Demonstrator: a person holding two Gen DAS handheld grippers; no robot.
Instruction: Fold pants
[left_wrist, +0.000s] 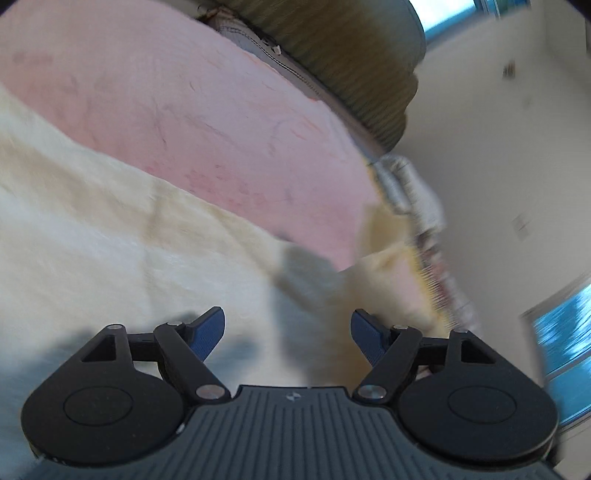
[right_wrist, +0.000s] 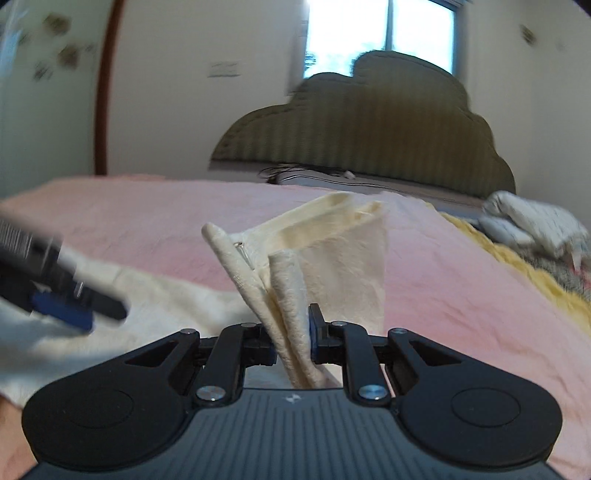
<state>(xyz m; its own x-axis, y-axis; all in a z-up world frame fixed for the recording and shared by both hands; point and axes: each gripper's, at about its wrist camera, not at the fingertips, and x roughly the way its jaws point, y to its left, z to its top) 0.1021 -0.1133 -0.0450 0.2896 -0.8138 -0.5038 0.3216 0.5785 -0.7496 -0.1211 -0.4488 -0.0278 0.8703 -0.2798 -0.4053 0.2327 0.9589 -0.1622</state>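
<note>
Cream pants lie spread on a pink bedsheet. My left gripper is open and empty, hovering just above the cream cloth. My right gripper is shut on a bunched part of the pants, which stands up between the fingers with a zipper showing. The rest of the pants trails left on the pink sheet. The left gripper shows blurred at the left edge of the right wrist view.
An olive cloud-shaped headboard stands at the bed's far end, also in the left wrist view. Crumpled light clothes and a yellow blanket edge lie at the right. A window is behind the headboard.
</note>
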